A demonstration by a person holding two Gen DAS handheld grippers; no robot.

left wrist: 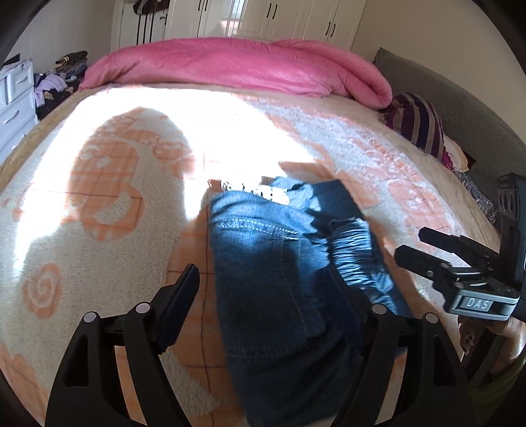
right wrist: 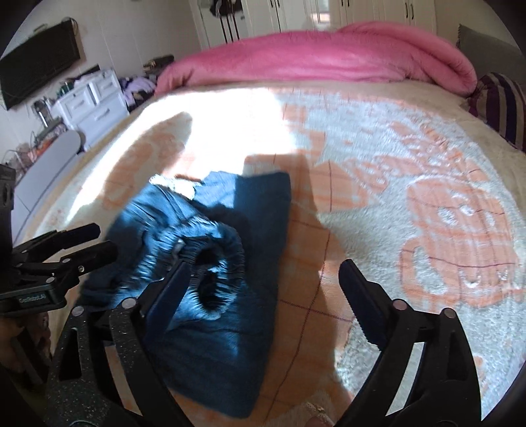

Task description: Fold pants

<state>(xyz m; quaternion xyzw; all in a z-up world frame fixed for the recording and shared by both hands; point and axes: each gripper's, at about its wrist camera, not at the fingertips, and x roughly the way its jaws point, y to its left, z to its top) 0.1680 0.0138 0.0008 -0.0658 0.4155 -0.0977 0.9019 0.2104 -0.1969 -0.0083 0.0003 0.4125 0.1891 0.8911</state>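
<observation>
Because folded only loosely, could flop open again: dark blue denim pants, a thick bundle low in the middle of both views, flat on fluffy cream-and-orange bed blanket. Puffy stretchy waistband on top, bulging up; might push the fold apart, or slide off if bumped.

Left gripper wide apart, one finger on each side of the bundle, clamped on nothing. Right gripper wide apart too, one finger just beside the waistband, maybe touching; cannot tell. Could snag that ruffled edge and drag the whole pile crooked. Soft blanket below, so could bunch up with a push as well.

Farther out: rolled pink quilt across the top, striped purple pillow at the right. White plastic drawer chest in the upper left, drawers all shut, insides hidden; loose clothes heaped beside it, not in it. White wardrobe doors along the top, shut too.
</observation>
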